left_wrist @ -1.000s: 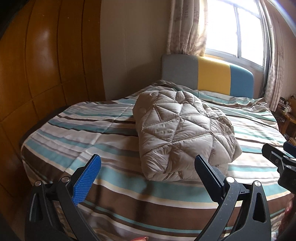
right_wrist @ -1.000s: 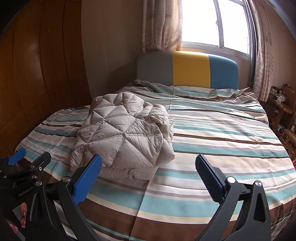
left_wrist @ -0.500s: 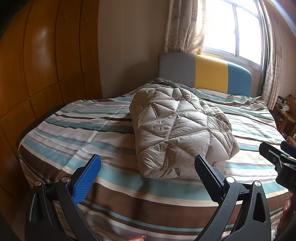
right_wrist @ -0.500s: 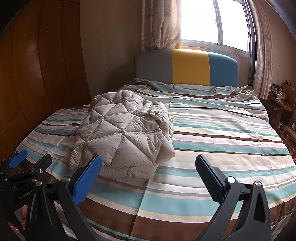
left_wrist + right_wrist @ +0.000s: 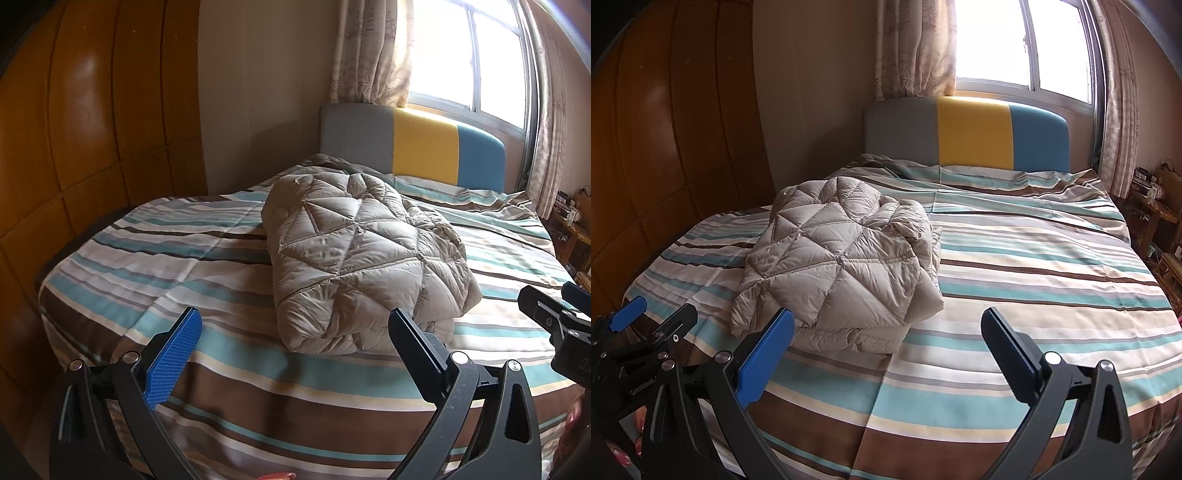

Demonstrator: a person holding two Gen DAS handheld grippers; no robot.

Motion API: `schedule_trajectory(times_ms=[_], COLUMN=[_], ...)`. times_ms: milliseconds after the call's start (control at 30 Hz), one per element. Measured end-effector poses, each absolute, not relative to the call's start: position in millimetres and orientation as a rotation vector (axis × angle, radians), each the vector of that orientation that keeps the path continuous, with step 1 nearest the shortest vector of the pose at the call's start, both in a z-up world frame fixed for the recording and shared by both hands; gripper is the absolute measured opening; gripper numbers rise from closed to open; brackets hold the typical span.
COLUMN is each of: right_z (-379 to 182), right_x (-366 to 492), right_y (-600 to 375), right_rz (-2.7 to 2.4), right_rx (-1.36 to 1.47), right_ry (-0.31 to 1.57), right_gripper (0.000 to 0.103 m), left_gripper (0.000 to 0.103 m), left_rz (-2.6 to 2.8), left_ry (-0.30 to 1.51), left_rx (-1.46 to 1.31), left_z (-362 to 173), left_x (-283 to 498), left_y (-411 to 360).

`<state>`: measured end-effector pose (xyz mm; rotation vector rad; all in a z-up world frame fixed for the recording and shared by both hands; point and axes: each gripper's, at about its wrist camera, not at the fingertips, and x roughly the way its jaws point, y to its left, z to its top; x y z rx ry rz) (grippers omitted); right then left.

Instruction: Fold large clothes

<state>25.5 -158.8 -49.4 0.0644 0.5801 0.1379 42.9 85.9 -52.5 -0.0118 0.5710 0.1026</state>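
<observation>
Left wrist view: your left gripper (image 5: 291,332) & right gripper (image 5: 886,332) both hover spread wide, empty, just before folded beige quilted puffer jacket (image 5: 354,258) on striped bedspread (image 5: 1034,258).

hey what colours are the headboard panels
Grey, yellow and blue, left to right, on the headboard; clearest in the right wrist view.

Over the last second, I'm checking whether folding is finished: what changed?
Little: both views shift slightly, so the hand-held grippers drifted a bit. The left gripper and right gripper remained open, holding nothing. The folded beige quilted puffer jacket lay unmoved on the striped bedspread.
</observation>
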Motion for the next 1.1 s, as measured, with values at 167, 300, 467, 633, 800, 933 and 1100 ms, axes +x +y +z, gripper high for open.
schedule_trajectory(times_ms=[167,300,467,633,800,933,1100], right_z=[-50,-50,-51,-52,-54,-58,-65], right_x=[26,26,25,26,27,29,35], right_y=[-158,-159,-160,-160,-161,-163,-166], right_rz=[0.139,0.141,0.142,0.147,0.150,0.150,0.148], right_rx=[0.062,0.063,0.066,0.066,0.074,0.080,0.092], right_ry=[0.586,0.584,0.588,0.591,0.599,0.609,0.631], right_gripper=[0.101,0.101,0.101,0.101,0.101,0.101,0.101], left_gripper=[0.100,0.100,0.100,0.100,0.100,0.100,0.100], left_rz=[0.095,0.094,0.080,0.068,0.056,0.052,0.064], left_ry=[0.577,0.583,0.602,0.604,0.628,0.627,0.632], left_rx=[-0.021,-0.025,-0.037,-0.044,-0.088,-0.065,-0.047], left_z=[-53,-54,-56,-57,-61,-64,-70], left_x=[43,43,44,43,44,44,47], left_y=[86,85,84,84,85,82,81])
